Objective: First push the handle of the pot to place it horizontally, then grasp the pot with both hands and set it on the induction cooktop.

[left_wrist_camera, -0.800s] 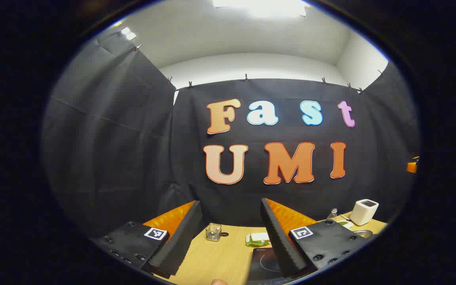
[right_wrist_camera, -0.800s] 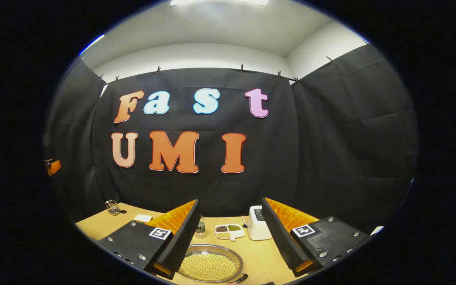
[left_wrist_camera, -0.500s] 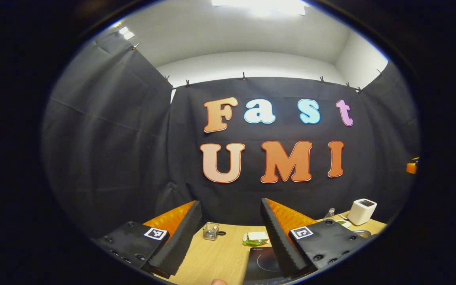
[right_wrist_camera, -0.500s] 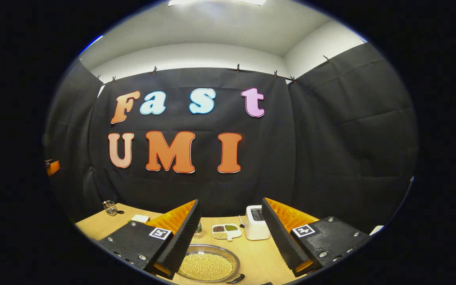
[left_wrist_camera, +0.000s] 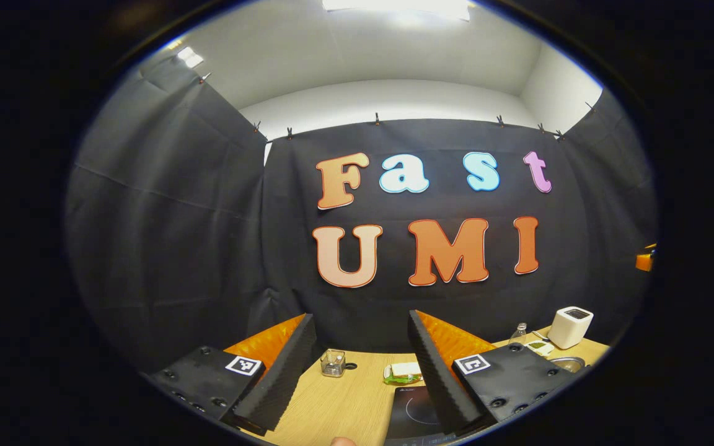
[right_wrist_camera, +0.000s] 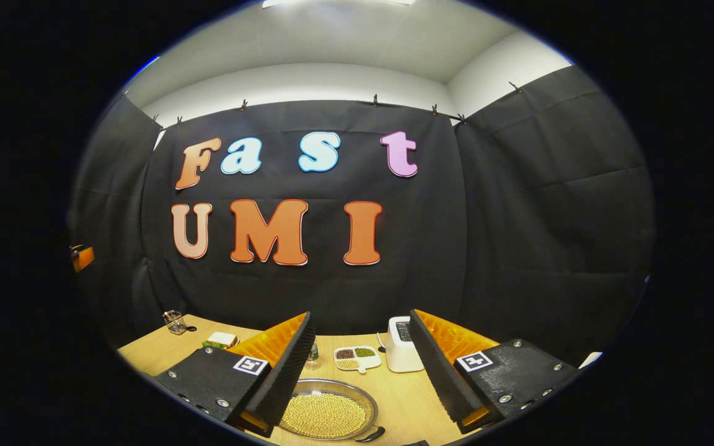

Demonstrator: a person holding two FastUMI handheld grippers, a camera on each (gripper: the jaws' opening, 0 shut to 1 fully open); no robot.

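Two hand-held grippers were held released above the surface, fingers spread and nothing between them: the left hand-held gripper over the near edge of the induction cooktop, the right hand-held gripper just above the pot. Yellow beans were seen filling the pot, its dark handle lying at the near right. Beyond it, a white toaster and a small divided dish were seen.

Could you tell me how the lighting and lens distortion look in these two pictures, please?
Left gripper view: a ceiling light blows out to white at the top, the fisheye bends the booth wall, and the table is evenly lit and sharp. Right gripper view: the same curved distortion, with soft light on the pot and no strong glare.
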